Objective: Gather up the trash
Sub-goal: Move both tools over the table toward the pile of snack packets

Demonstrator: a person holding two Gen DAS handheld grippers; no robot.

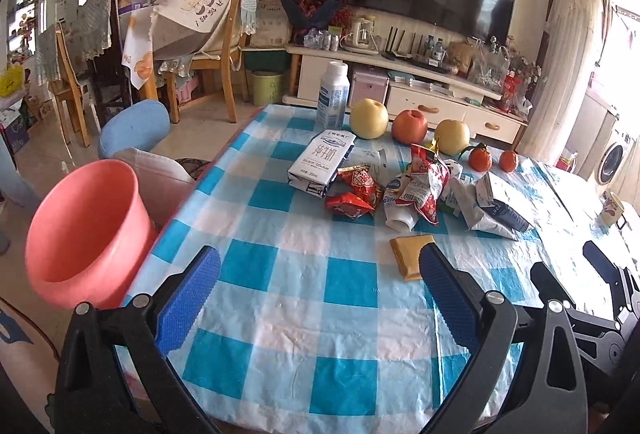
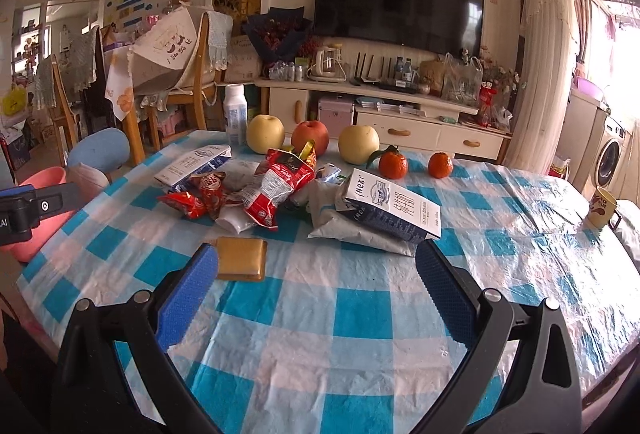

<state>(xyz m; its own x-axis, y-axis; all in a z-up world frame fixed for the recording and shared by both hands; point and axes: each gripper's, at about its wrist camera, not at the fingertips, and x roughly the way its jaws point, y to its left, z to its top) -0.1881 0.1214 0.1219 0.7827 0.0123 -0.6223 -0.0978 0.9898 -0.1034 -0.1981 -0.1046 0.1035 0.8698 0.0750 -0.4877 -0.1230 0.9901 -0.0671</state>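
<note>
A pile of trash lies mid-table: a flattened milk carton (image 1: 322, 163), red snack wrappers (image 1: 354, 191), a red-and-white snack bag (image 1: 426, 181), a crumpled carton (image 1: 498, 207) and a tan flat packet (image 1: 412, 256). The pink bin (image 1: 86, 230) stands off the table's left edge. My left gripper (image 1: 320, 290) is open and empty above the near cloth. My right gripper (image 2: 318, 288) is open and empty, with the tan packet (image 2: 242, 258) by its left finger and the milk carton (image 2: 394, 207) just ahead.
A white bottle (image 1: 333, 97), two yellow apples (image 1: 369, 118), a red apple (image 1: 409, 125) and two tangerines (image 1: 480, 158) line the far table edge. A mug (image 2: 601, 207) sits at the right. Chairs and a blue stool (image 1: 134, 125) stand left.
</note>
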